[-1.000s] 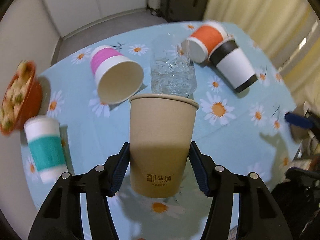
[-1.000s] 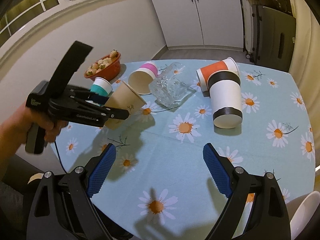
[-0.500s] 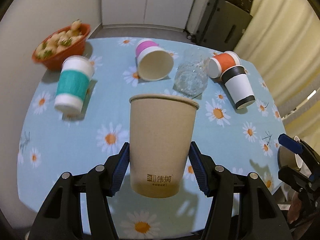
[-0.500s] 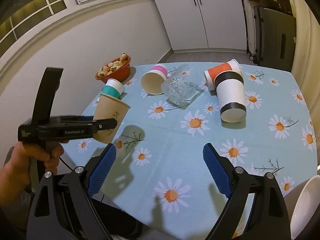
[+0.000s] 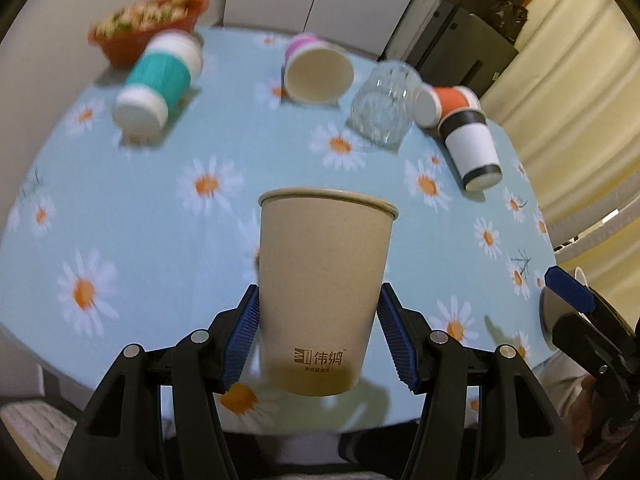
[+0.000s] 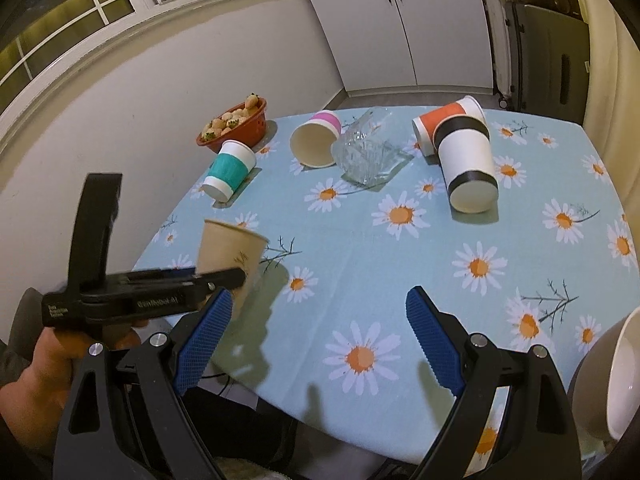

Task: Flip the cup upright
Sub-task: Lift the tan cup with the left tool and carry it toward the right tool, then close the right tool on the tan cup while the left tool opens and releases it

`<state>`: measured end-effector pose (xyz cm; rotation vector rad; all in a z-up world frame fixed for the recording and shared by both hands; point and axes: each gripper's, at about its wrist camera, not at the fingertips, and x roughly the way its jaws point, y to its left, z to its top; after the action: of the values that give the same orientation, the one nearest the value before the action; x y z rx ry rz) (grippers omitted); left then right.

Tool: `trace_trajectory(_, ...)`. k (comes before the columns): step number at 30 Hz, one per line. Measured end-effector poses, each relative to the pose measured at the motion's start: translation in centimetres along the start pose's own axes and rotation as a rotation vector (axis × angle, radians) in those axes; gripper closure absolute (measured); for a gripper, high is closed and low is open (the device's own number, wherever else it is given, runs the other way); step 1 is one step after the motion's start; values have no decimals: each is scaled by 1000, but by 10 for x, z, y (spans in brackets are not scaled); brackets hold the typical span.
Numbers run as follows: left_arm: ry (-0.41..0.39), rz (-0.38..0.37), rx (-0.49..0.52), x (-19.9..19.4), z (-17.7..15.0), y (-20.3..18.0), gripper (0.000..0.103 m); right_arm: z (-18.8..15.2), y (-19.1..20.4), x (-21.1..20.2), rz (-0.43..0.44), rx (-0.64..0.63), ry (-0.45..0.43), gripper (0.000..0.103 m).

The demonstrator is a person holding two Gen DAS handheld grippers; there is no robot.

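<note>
**Now: plain paper cup gripped mouth-up over the near table edge**

Here the left gripper [image 5: 318, 336] is clamping the tan paper cup [image 5: 325, 292] between its ribbed blue pads [image 5: 243, 336], squeezing the lower wall just above the printed logo. The cup is a smooth, matte, tapered cylinder with a rolled rim, and it is sitting mouth-up, nearly vertical, above the near edge of the table [image 5: 160, 220]; whether its base is touching the cloth cannot be told. In the right wrist view the same cup [image 6: 230, 256] is showing a slight tilt, with the left gripper [image 6: 224, 278] reaching in level from the left and a bare hand [image 6: 52, 364] wrapping its handle.

The right gripper [image 6: 316, 340] is hovering low over the near edge with its jaws spread wide and nothing between them.

The table is wearing a pale blue cloth printed with white daisies. Farther back, a teal-sleeved cup [image 6: 229, 172] is lying on its side with its base toward the camera. Beyond it a pink-banded cup [image 6: 314, 144] is lying with its open mouth facing forward, touching a cut-glass tumbler [image 6: 366, 152], also tipped over. To the right, a white cup with black bands [image 6: 468, 168] is lying against an orange cup [image 6: 444, 124]. At the far left corner an orange bowl [image 6: 236, 126] is holding pale strawberries.
</note>
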<state>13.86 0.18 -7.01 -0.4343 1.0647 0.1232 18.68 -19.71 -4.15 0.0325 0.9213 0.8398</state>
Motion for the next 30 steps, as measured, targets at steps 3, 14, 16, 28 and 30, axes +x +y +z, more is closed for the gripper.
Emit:
trace_trajectory(3,36,-29,-49,7,-6,3,45,-1,1,1,5,4,7,15)
trace_trajectory(14,50,-4,-56,10,-5,3,37,-1,3,7,17,7,28,15)
trace_trajectory(16,44,-5,-58,8,-5,4,36,0,2,7,17,10,28,15)
trace_trajectory(28,3,-49,-74,-21,2,13,36,2,5,9,37,25,38,15)
trace_trajectory(30,-8,-63,-84,-30,1,18,36,5,8,13,51,36,52,15)
